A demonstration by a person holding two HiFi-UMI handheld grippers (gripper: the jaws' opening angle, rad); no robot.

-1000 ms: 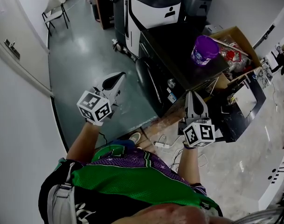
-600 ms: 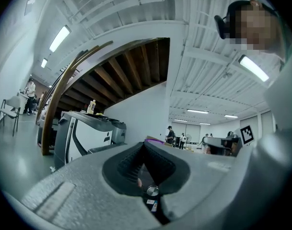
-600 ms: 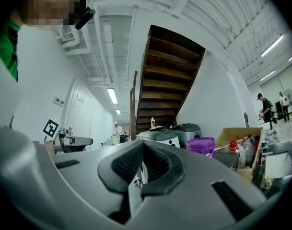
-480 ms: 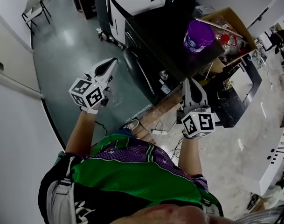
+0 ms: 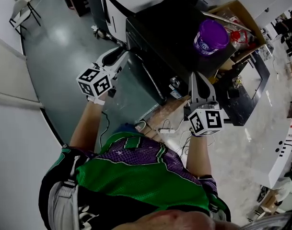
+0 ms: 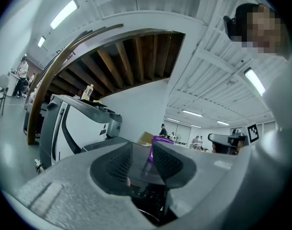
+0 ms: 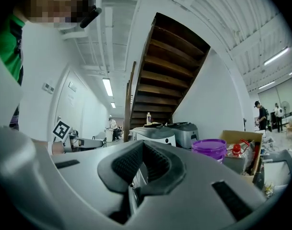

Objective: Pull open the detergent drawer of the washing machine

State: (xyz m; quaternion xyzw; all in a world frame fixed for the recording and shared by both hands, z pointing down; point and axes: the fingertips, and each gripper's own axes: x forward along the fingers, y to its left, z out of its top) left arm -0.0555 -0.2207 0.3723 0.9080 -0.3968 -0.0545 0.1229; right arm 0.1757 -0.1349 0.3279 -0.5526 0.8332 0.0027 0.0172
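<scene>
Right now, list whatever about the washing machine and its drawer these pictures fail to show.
- The detergent drawer: head view, the washing machine has a dark front seen steeply from above; no drawer outline shows.
- The front panel: left gripper view, the left tool, its jaws just opening with nothing gripped, blocks most of it.
- Label on the purple tub: head view, too small to read.

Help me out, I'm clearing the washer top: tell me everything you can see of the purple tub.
The purple tub is round and squat and looks like plastic. A matching purple lid is closed on it, and its side carries a white label whose print is too small to read. It stands upright on the dark top of the washing machine, at the edge beside an open cardboard box; whether it touches the box I cannot tell. Nothing rests on it or holds it.
</scene>
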